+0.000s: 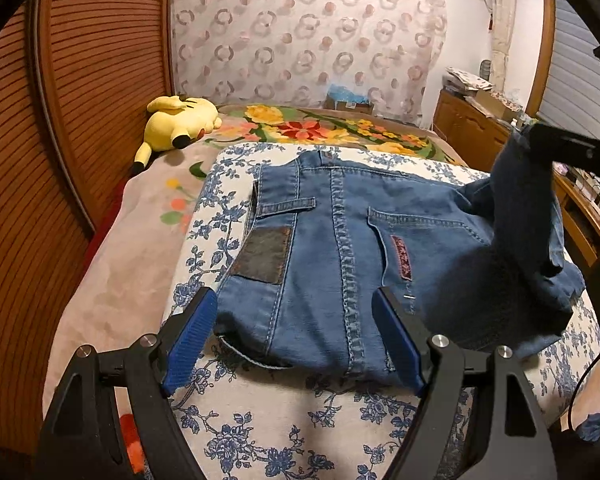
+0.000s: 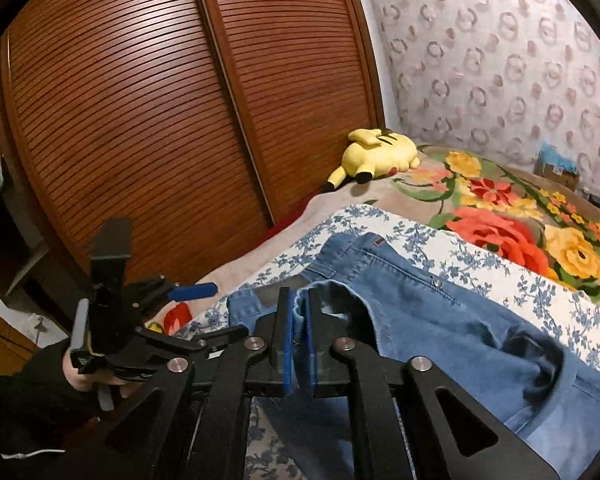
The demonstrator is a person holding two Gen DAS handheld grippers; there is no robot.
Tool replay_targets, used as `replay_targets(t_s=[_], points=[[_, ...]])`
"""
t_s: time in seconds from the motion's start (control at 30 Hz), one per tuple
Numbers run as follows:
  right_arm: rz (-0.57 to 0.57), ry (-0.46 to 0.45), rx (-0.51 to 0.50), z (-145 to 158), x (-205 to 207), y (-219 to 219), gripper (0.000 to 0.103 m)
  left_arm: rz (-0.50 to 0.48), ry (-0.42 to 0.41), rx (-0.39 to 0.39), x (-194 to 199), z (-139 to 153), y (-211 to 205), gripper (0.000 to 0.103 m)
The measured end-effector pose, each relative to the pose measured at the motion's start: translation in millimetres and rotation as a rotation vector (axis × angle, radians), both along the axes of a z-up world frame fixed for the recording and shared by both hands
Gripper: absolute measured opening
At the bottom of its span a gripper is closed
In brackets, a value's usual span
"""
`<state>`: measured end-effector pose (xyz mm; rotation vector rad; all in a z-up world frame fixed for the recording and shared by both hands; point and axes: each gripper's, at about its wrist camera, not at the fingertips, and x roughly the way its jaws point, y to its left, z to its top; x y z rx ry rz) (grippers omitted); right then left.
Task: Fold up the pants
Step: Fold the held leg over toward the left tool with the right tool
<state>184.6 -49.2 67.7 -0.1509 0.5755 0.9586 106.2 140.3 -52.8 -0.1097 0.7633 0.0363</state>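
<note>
Blue jeans [image 1: 340, 248] lie on a blue-flowered white cloth [image 1: 300, 420] on the bed, back pockets and waistband patch facing up. My left gripper [image 1: 296, 308] is open, its blue pads just above the near waist edge, holding nothing. My right gripper [image 2: 300, 312] is shut on the jeans' leg end [image 2: 300, 308] and holds it lifted over the seat; in the left wrist view this raised leg [image 1: 528, 208] hangs at the right under the right gripper [image 1: 540, 132]. The left gripper also shows in the right wrist view [image 2: 192, 292].
A yellow plush toy [image 1: 180, 120] lies at the far left of the bed on a flowered blanket [image 1: 320, 124]. A brown slatted wardrobe [image 2: 140, 120] runs along the left side. A wooden dresser [image 1: 480, 128] with clutter stands at the right.
</note>
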Motion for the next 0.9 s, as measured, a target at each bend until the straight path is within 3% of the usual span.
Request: replay_targets(t_s=[0.03, 0.07, 0.1, 0.4, 0.7, 0.9], points=[[-0.009, -0.008, -0.006, -2.3, -0.4, -1.3, 0.023, -0.001, 0.0, -0.001, 0.6, -0.4, 0.0, 0.08], [-0.025, -0.015, -0.015, -2.3, 1.2, -2.3, 0.037, -0.001, 0.0, 0.0, 0.8, -0.2, -0.1, 0.08], [-0.039, -0.018, -0.02, -2.4, 2.9, -4.5, 0.042, 0.0, 0.0, 0.0, 0.8, -0.3, -0.1, 0.08], [-0.165, -0.05, -0.043, -7.8, 0.1, -41.8, 0.043, -0.034, -0.004, -0.015, 11.9, -1.7, -11.3, 0.08], [-0.271, 0.057, -0.129, -46.2, -3.9, -61.7, 0.043, -0.163, 0.018, -0.034, 29.9, -13.6, -45.4, 0.08], [-0.298, 0.103, -0.167, -52.6, -7.7, -59.4, 0.044, -0.235, 0.059, -0.034, 40.4, -24.0, -59.2, 0.067]])
